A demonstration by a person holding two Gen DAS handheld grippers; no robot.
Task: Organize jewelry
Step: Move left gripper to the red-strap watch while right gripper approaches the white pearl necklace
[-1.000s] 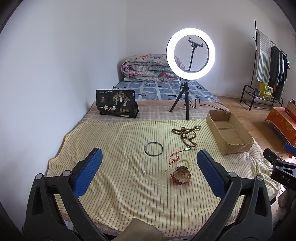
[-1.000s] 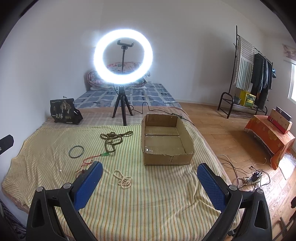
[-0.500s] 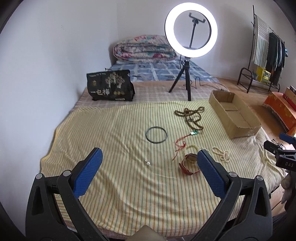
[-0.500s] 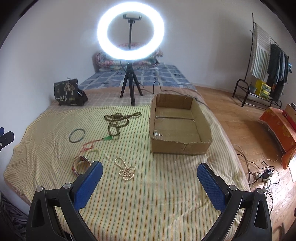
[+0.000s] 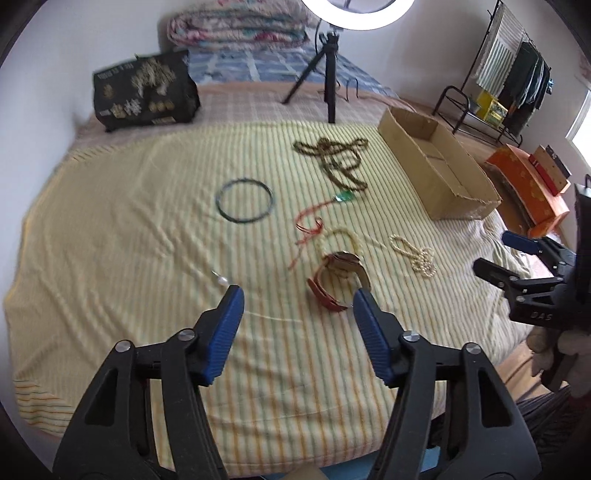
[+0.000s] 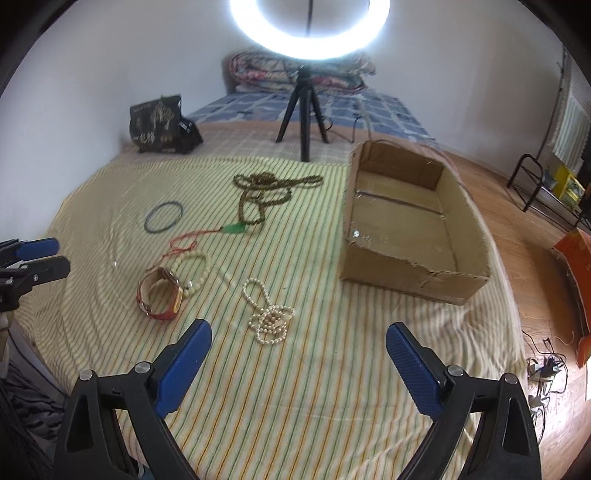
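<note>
Jewelry lies spread on a yellow striped cloth [image 5: 118, 236]. A red-strapped watch [image 5: 338, 280] [image 6: 160, 295] rests just ahead of my left gripper [image 5: 297, 293], whose jaws are closing with nothing between them. A pearl necklace [image 6: 267, 317] [image 5: 413, 254] lies just beyond my right gripper [image 6: 299, 332], its jaws wide, closing slightly and empty. Farther off lie a cream bead bracelet [image 6: 192, 271], a dark bangle [image 5: 243, 201] [image 6: 163, 217], a brown bead string [image 5: 336, 160] [image 6: 266, 194], a red cord with a green pendant [image 5: 343, 197] [image 6: 232, 229] and a small pearl earring [image 5: 221, 281]. An empty cardboard box [image 6: 410, 221] [image 5: 436, 170] stands at the right.
A ring light on a black tripod [image 6: 303, 110] stands behind the cloth, with a black printed bag [image 5: 144, 96] at the back left and folded quilts [image 5: 240, 26] by the wall. A clothes rack [image 5: 517, 74], an orange box [image 5: 532, 192] and floor cables [image 6: 546, 365] are to the right.
Both grippers have dropped and tilted down toward the cloth, bringing the jewelry closer. The left jaws have narrowed markedly; the right jaws have narrowed a little.
</note>
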